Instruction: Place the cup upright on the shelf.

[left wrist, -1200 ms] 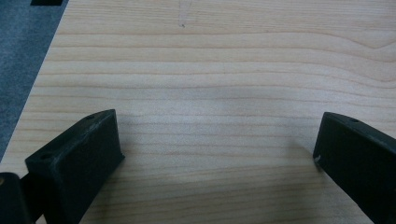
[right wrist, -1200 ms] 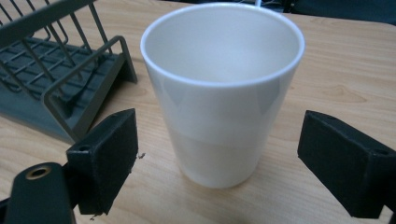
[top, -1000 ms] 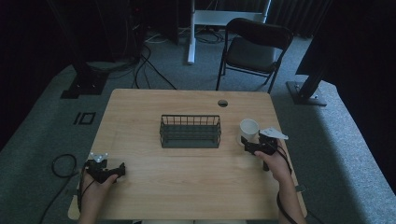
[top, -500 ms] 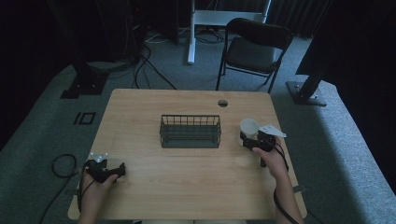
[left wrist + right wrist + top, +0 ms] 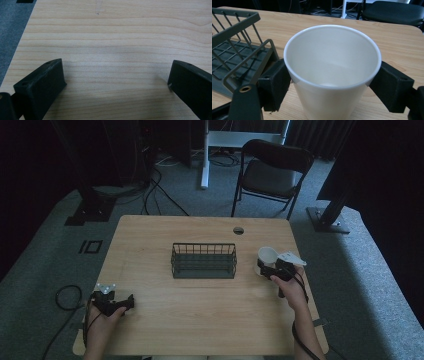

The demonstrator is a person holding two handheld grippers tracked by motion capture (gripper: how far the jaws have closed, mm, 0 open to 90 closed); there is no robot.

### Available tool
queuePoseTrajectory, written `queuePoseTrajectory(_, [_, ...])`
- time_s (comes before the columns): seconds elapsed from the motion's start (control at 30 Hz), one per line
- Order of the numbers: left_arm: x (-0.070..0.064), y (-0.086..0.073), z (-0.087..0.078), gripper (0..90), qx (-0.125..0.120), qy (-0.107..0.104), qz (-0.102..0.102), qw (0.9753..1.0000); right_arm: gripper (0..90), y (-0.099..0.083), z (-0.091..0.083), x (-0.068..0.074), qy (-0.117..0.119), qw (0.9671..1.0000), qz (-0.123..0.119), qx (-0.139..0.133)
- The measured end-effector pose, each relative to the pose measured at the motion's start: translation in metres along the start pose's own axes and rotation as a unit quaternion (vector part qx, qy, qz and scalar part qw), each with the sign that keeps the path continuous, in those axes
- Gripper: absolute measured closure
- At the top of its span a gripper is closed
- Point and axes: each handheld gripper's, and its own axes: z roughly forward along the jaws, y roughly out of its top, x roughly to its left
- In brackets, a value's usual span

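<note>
I count one cup [image 5: 331, 72], upright at centre frame, clamped in my right tongs [image 5: 332, 82]. One basket [image 5: 203, 260] sits mid-surface [image 5: 200, 320]; my left tongs [image 5: 115, 82], lower left, gape empty.

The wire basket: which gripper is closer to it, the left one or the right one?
Right. The right gripper, shut on the white cup, sits just to the right of the wire basket. The left gripper is open over bare table, down by the near left corner.

Light wood table [image 5: 200, 315] with a small round hole [image 5: 238, 230] up around 1 o'clock. A dark wire basket [image 5: 203, 261] sits dead center. White cup [image 5: 266, 257] stands off at 3 o'clock.
</note>
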Motion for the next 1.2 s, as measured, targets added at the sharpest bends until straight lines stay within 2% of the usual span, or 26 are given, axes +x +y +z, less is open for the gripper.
queuePoseTrajectory(0.2, [0.0, 0.0, 0.0, 1.1, 0.0, 0.0, 0.0, 1.0, 20.1, 0.005, -0.005, -0.003, -0.001, 0.9999, 0.011, -0.001])
queuePoseTrajectory(0.53, [0.0, 0.0, 0.0, 1.1, 0.0, 0.0, 0.0, 1.0, 20.2, 0.012, -0.011, 0.001, 0.011, 0.9999, 0.003, 0.006])
queuePoseTrajectory(0.67, [0.0, 0.0, 0.0, 1.1, 0.0, 0.0, 0.0, 1.0, 20.2, 0.018, -0.013, 0.002, 0.015, 0.9999, 0.005, 0.001])
queuePoseTrajectory(1.2, [0.0, 0.0, 0.0, 1.1, 0.0, 0.0, 0.0, 1.0, 20.3, 0.046, -0.02, 0.02, 0.029, 0.9996, -0.008, -0.004])
